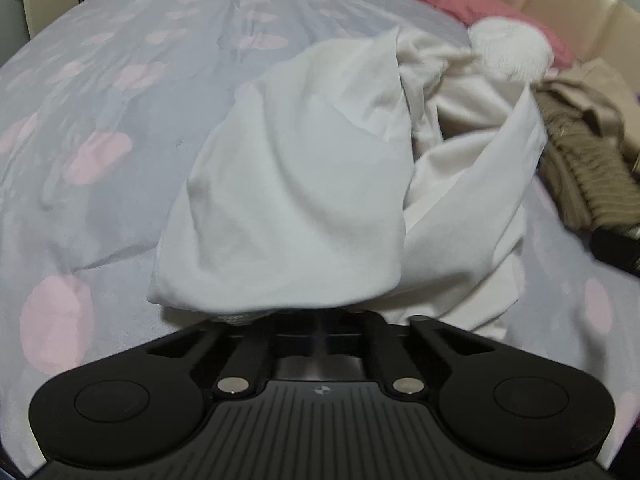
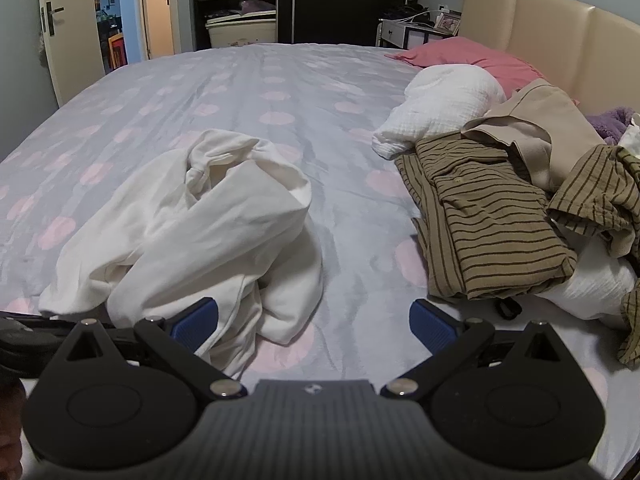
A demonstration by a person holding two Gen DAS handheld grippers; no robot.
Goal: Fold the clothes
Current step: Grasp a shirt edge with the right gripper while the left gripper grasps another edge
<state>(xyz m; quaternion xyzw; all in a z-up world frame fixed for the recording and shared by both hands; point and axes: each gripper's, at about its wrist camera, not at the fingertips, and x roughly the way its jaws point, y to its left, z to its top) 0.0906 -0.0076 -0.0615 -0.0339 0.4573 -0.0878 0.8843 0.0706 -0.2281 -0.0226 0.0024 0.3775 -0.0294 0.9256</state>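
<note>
A crumpled white garment (image 1: pixel 296 184) lies bunched on the bed and drapes over the tips of my left gripper (image 1: pixel 320 314). Its linkage arms stand close together, shut on a fold of the cloth, and the fingertips are hidden beneath it. In the right wrist view the same white garment (image 2: pixel 208 232) sits in a heap at the near left. My right gripper (image 2: pixel 314 322) hovers open just above the sheet. Its left blue pad (image 2: pixel 196 322) is against the garment's near edge, and its right pad (image 2: pixel 432 322) is over bare sheet.
The bed (image 2: pixel 248 92) has a grey sheet with pink dots. A pile of clothes lies to the right: a brown striped shirt (image 2: pixel 488 224), a beige garment (image 2: pixel 548 128) and a white textured cloth (image 2: pixel 444 100). Behind them are a pink pillow (image 2: pixel 472 56) and a cream headboard (image 2: pixel 552 28).
</note>
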